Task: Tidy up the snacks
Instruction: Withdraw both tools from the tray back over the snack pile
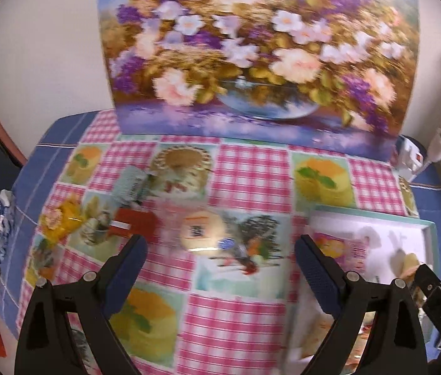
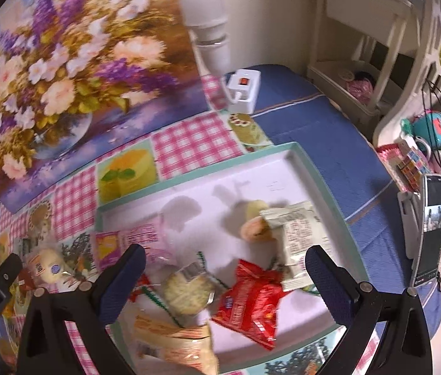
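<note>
Snacks lie piled in the white tray (image 2: 286,168), a red packet (image 2: 248,300) among them; a round wrapped cake (image 1: 201,234) sits loose on the checked cloth (image 1: 251,168). Your left gripper (image 1: 220,250) and right gripper (image 2: 225,262) both gape wide, empty.

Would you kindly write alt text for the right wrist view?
Open right tongs hover over a white tray of snack packets, including a red packet and a round cracker pack. A floral painting stands behind.
</note>
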